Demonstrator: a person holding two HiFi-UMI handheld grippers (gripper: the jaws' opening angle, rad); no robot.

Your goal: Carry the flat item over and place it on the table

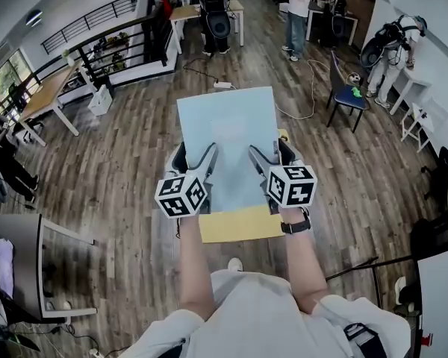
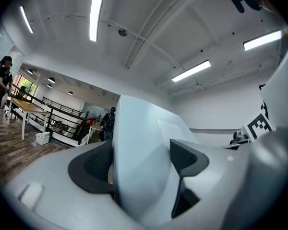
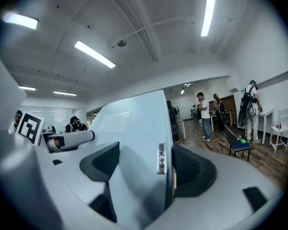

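Note:
A flat pale blue board (image 1: 228, 140) is held level over the wooden floor, in front of the person's body. A yellow sheet (image 1: 239, 224) sticks out under its near edge. My left gripper (image 1: 196, 162) is shut on the board's left side and my right gripper (image 1: 265, 161) on its right side. In the left gripper view the board (image 2: 144, 147) stands edge-on, clamped in the left gripper (image 2: 141, 159) between the dark pads (image 2: 93, 169). In the right gripper view the board (image 3: 134, 138) is pinched the same way in the right gripper (image 3: 149, 169), and a small label shows on its edge.
A wooden table (image 1: 45, 95) stands at the far left beside a railing. Another table (image 1: 190, 12) is at the back, with a person (image 1: 213, 13) next to it. A blue chair (image 1: 349, 95) and more people stand at the back right. A white cable (image 1: 306, 103) lies on the floor.

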